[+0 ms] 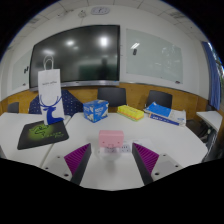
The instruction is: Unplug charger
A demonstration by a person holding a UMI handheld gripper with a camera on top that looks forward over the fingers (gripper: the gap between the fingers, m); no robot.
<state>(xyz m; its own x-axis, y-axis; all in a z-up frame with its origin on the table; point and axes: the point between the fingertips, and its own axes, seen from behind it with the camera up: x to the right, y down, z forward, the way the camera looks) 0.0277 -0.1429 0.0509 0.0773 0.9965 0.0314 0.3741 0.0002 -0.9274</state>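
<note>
Only the gripper (112, 158) itself shows here, and just its front end at that. Two fingers (77, 157) come into view, each one faced with a bright magenta-purple pad (147, 156) on the inner side. The pads are slim, tapered strips, broader at the base, narrowing toward the tips, with a faint ribbed texture. Behind each pad sits a dark, near-black finger body. No hand, sleeve, cable or marking is visible.
</note>
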